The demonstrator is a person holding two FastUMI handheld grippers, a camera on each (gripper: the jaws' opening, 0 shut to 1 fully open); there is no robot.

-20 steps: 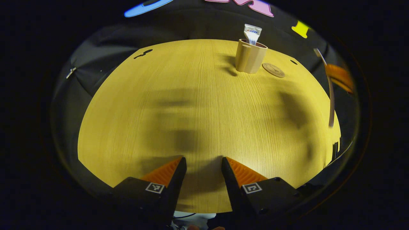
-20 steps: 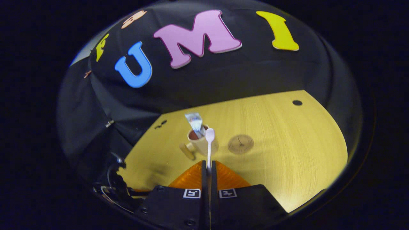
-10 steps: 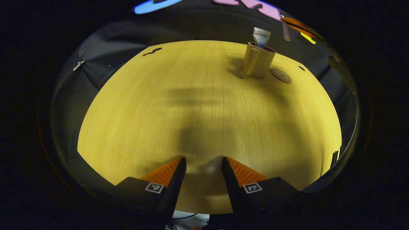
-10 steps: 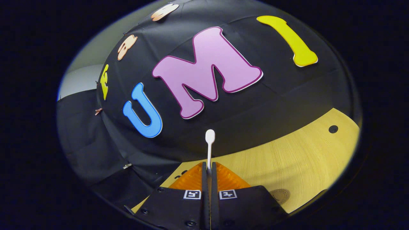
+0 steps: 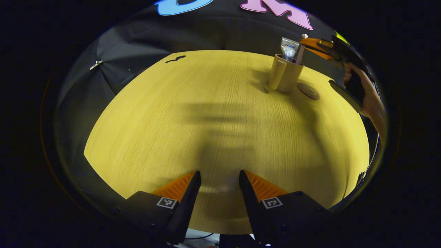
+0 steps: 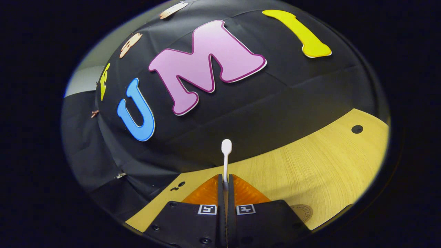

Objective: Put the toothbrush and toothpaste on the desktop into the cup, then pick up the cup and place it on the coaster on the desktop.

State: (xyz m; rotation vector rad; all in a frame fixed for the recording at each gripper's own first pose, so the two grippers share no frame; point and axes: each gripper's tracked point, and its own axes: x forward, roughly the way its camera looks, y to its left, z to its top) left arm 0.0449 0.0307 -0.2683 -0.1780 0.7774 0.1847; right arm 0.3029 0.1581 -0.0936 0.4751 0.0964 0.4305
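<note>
A tan cup stands at the far right of the wooden table, with the toothpaste tube upright inside it. Just right of the cup lies the round coaster, whose edge also appears low in the right gripper view. My right gripper is shut on the white toothbrush, head pointing up. In the left gripper view that gripper, held by a hand, hangs over the cup, and the toothbrush slants down into its mouth. My left gripper is open near the front edge, nothing between its fingers.
Black cloth walls close in the table's far side. A small dark hole sits in the tabletop near the far right corner, and a dark mark at the far left. Broad bare wood lies between my left gripper and the cup.
The right gripper has carried the toothbrush from the table's right side to over the cup, lowering its end into the mouth. The left gripper stays open and has barely shifted.
</note>
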